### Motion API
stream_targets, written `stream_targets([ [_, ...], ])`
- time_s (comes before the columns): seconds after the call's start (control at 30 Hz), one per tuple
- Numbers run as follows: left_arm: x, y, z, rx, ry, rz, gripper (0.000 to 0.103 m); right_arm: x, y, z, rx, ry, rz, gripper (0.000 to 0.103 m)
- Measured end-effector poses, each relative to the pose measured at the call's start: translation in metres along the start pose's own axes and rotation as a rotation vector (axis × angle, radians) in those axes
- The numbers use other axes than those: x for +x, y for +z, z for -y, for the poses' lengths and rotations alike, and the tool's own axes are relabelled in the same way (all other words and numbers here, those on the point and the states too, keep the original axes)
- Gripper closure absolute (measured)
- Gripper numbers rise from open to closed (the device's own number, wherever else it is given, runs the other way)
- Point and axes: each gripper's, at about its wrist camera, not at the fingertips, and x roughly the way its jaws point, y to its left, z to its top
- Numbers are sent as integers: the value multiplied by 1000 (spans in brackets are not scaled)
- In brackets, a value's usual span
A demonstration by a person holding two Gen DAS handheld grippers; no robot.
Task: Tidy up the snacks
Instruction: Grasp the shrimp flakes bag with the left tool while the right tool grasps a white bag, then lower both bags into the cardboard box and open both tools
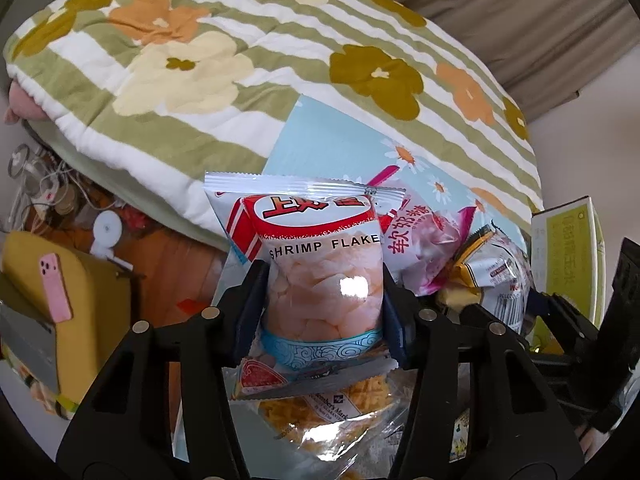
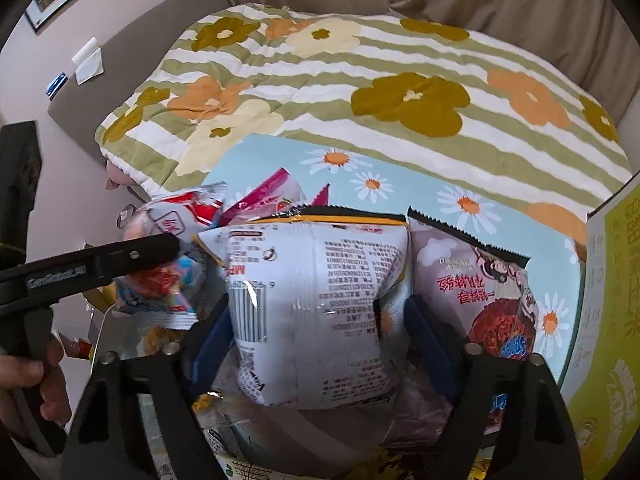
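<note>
My left gripper [image 1: 324, 300] is shut on a shrimp flakes bag [image 1: 320, 264], white and red with pink flakes showing, held upright above other snacks. Below it lies a clear bag of yellow crisps [image 1: 320, 412]. My right gripper [image 2: 316, 320] is shut on a white snack bag [image 2: 316, 300], back side with barcode facing me. Beside it on the right lies a purple noodle-snack bag [image 2: 480, 280]. The left gripper [image 2: 176, 246] and the shrimp flakes bag [image 2: 160, 284] also show at the left of the right wrist view. A pink candy bag [image 1: 424, 248] lies behind.
The snacks lie on a light blue daisy cloth [image 2: 400, 176] on a bed with a striped flowered quilt [image 2: 360, 80]. A yellow-green carton [image 2: 612, 300] stands at the right, also in the left wrist view [image 1: 568, 256]. A yellow chair with a pink phone [image 1: 54, 288] is at the left.
</note>
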Motion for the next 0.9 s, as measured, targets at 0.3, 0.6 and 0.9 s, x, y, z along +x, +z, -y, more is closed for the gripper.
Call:
stream_targets([
  [0.3,-26,-7,1,28,-1,39,55,3,0,-8,-3,4,-1,47],
  [0.6,-70,-13,4,70,-23,108,54,-36,-7,-18,23,27,80,50],
  [0.9,-132,-17,35,204,-90,203,54,-108,-16,-26,87,-1,217,50],
])
